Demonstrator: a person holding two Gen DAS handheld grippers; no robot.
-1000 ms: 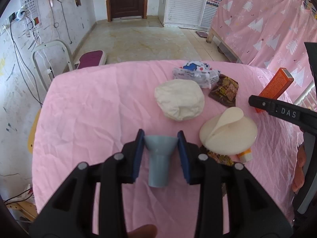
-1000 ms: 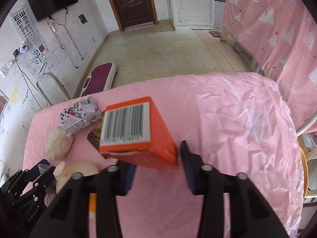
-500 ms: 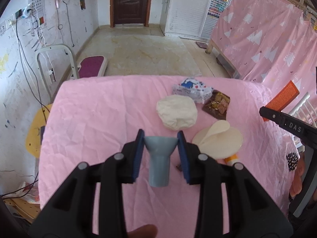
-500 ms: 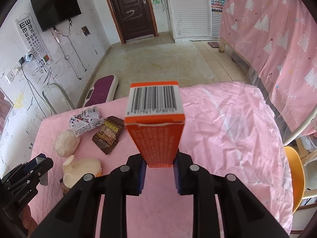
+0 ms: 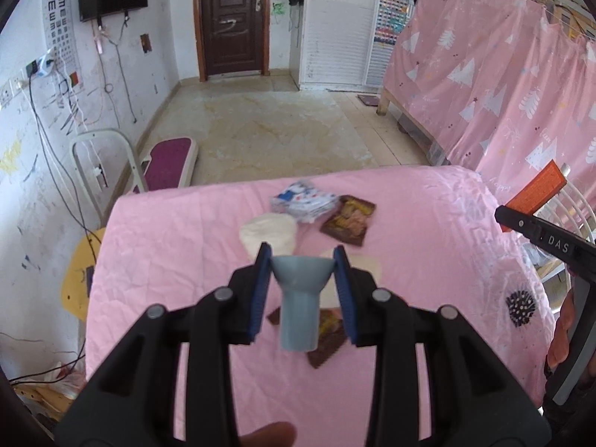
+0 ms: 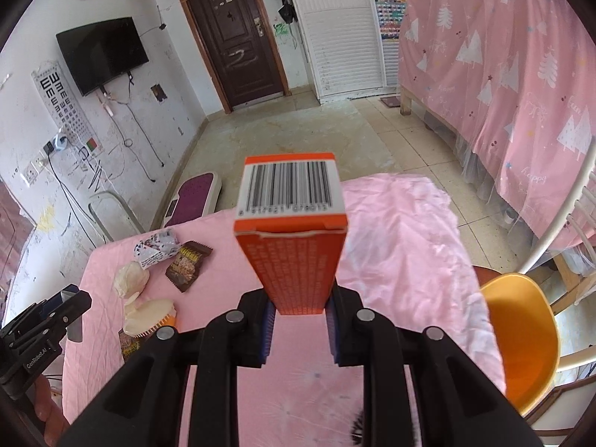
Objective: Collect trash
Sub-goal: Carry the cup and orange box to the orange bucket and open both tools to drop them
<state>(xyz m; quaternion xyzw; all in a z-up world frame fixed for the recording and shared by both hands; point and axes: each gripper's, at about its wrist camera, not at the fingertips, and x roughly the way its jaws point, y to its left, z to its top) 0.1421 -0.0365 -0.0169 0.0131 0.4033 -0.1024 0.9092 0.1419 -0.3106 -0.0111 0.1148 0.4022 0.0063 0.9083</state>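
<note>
Left gripper (image 5: 302,292) clamps grey funnel-shaped cup (image 5: 300,300); right gripper (image 6: 300,329), jaws just closed, pinches orange carton (image 6: 294,238) above pink table (image 6: 395,246).

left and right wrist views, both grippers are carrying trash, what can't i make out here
- Where the trash goes: no bin shows in either view.
- Cream lidded cup, left wrist view: mostly hidden behind the left gripper and its grey funnel-shaped piece.
- Brown wrapper under it: partly covered, print blurred.
- Orange box in the right gripper: side text too blurred to read.
- Left gripper in the right wrist view: cut off by the frame edge.
</note>
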